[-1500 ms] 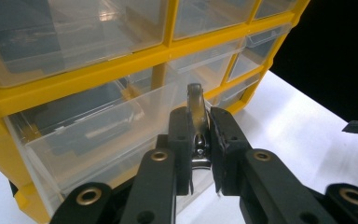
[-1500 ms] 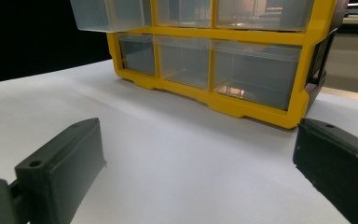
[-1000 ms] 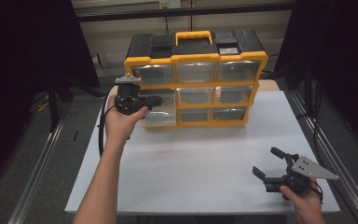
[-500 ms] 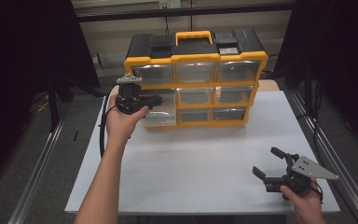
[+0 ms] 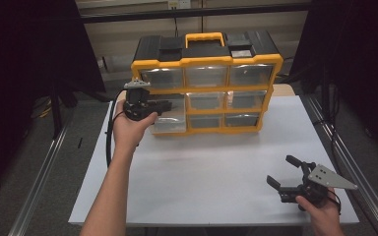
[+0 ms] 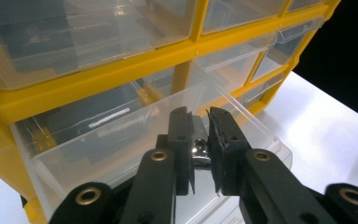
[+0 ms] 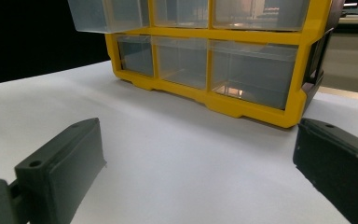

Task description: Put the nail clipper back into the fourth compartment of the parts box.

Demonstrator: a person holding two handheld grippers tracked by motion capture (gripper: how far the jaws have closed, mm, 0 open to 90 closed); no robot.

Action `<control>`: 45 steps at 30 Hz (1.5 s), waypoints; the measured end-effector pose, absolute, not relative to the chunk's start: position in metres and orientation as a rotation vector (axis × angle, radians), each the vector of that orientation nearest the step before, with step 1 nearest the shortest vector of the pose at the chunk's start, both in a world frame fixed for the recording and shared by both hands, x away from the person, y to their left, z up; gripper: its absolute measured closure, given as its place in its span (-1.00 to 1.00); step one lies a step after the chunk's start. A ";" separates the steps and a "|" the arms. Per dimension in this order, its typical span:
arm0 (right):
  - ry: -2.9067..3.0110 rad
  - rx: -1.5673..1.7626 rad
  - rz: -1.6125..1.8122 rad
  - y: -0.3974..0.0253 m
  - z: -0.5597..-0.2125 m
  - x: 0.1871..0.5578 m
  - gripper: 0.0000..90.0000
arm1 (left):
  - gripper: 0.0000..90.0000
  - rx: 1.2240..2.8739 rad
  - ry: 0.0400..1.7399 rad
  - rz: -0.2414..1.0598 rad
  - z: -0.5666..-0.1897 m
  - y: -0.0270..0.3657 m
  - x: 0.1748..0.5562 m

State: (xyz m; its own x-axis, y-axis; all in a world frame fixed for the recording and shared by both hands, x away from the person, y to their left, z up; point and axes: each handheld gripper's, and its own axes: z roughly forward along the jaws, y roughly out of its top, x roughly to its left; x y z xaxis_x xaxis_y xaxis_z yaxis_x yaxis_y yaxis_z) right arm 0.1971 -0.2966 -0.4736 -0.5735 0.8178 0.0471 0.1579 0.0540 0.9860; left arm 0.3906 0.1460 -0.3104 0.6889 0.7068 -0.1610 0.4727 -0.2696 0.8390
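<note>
A white table (image 5: pixel 211 177) carries a yellow-and-black parts organiser (image 5: pixel 206 81) standing upright at its far side, with a yellow carry handle (image 5: pixel 204 37) on its black top and three rows of clear plastic drawers in its front. In the high view the middle-row drawer at the left end (image 5: pixel 170 120) is pulled out toward the person, while the other drawers sit flush in the frame. The person's left arm reaches up from the bottom edge, and the left hand (image 5: pixel 130 129) holds the left gripper (image 5: pixel 163 105) over that pulled-out drawer, its black cable (image 5: pixel 110 132) looping down beside the wrist. In the left gripper view its jaws stand close together, pinching a small shiny metal piece (image 6: pixel 198 148) just above the open drawer (image 6: pixel 135 154); what the piece is cannot be told. The right hand (image 5: pixel 322 216) rests near the table's near right corner, well apart from the organiser, holding the right gripper (image 5: pixel 284 172) low over the bare surface with its grey three-cornered plate (image 5: pixel 330 177) on top. Its jaws are spread wide with nothing between them, and the right gripper view looks along them at the organiser's bottom-row drawers (image 7: pixel 205 63).
</note>
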 end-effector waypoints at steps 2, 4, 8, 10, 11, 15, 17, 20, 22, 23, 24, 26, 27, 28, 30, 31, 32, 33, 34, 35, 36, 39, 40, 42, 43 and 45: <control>1.789 0.976 1.561 -0.297 -0.474 0.197 -0.97 | 0.77 1.921 0.921 0.296 -0.311 0.146 0.391; 1.791 0.977 1.561 -0.296 -0.474 0.197 -0.97 | 0.77 1.922 0.922 0.298 -0.312 0.146 0.391; 1.790 0.977 1.561 -0.297 -0.474 0.197 -0.97 | 0.76 1.916 0.917 0.300 -0.312 0.146 0.392; 1.784 0.988 1.565 -0.296 -0.474 0.197 -0.97 | 0.76 1.906 0.915 0.299 -0.312 0.146 0.391; 1.784 0.987 1.564 -0.296 -0.474 0.197 -0.97 | 0.76 1.902 0.916 0.304 -0.311 0.147 0.391; 1.790 0.976 1.563 -0.296 -0.474 0.197 -0.97 | 0.72 1.904 0.914 0.307 -0.311 0.148 0.391; 1.786 0.987 1.566 -0.296 -0.473 0.197 -0.97 | 0.71 1.906 0.916 0.313 -0.310 0.148 0.390; 1.790 0.976 1.561 -0.297 -0.474 0.197 -0.97 | 0.64 1.886 0.900 0.309 -0.309 0.149 0.388; 1.785 0.982 1.563 -0.296 -0.474 0.197 -0.97 | 0.57 1.881 0.893 0.315 -0.308 0.150 0.386; 1.785 0.987 1.564 -0.296 -0.474 0.197 -0.97 | 0.54 1.872 0.888 0.321 -0.307 0.151 0.385; 1.784 0.985 1.564 -0.296 -0.474 0.197 -0.97 | 0.50 1.867 0.892 0.320 -0.307 0.151 0.384; 1.790 0.980 1.563 -0.296 -0.474 0.197 -0.97 | 0.46 1.856 0.884 0.317 -0.307 0.153 0.381; 1.783 0.991 1.566 -0.296 -0.474 0.197 -0.97 | 0.44 1.852 0.878 0.313 -0.307 0.154 0.380; 1.781 0.988 1.562 -0.296 -0.474 0.197 -0.97 | 0.42 1.851 0.880 0.316 -0.307 0.155 0.379; 1.781 0.986 1.561 -0.295 -0.474 0.197 -0.97 | 0.36 1.836 0.879 0.320 -0.307 0.156 0.377; 1.782 0.981 1.559 -0.296 -0.474 0.197 -0.97 | 0.32 1.828 0.877 0.312 -0.307 0.157 0.377; 1.787 0.975 1.558 -0.296 -0.474 0.197 -0.97 | 0.27 1.819 0.883 0.317 -0.307 0.158 0.375; 1.779 0.986 1.560 -0.295 -0.474 0.197 -0.97 | 0.21 1.815 0.879 0.307 -0.307 0.159 0.375; 1.780 0.986 1.560 -0.295 -0.474 0.197 -0.97 | 0.15 1.812 0.887 0.311 -0.307 0.160 0.374; 1.784 0.982 1.560 -0.296 -0.474 0.197 -0.97 | 0.09 1.811 0.882 0.309 -0.308 0.160 0.374; 1.783 0.981 1.560 -0.295 -0.474 0.197 -0.97 | 0.04 1.813 0.884 0.313 -0.308 0.161 0.374; 1.787 0.974 1.557 -0.296 -0.474 0.197 -0.97 | -0.08 1.789 0.887 0.308 -0.308 0.162 0.372; 1.782 0.980 1.558 -0.296 -0.474 0.197 -0.97 | -0.13 1.782 0.883 0.307 -0.308 0.163 0.372; 1.784 0.980 1.558 -0.296 -0.474 0.197 -0.97 | -0.21 1.772 0.867 0.317 -0.309 0.164 0.370; 1.784 0.980 1.558 -0.295 -0.474 0.197 -0.97 | -0.24 1.776 0.866 0.321 -0.309 0.164 0.370; 1.786 0.978 1.558 -0.295 -0.474 0.197 -0.97 | -0.29 1.770 0.871 0.328 -0.309 0.165 0.368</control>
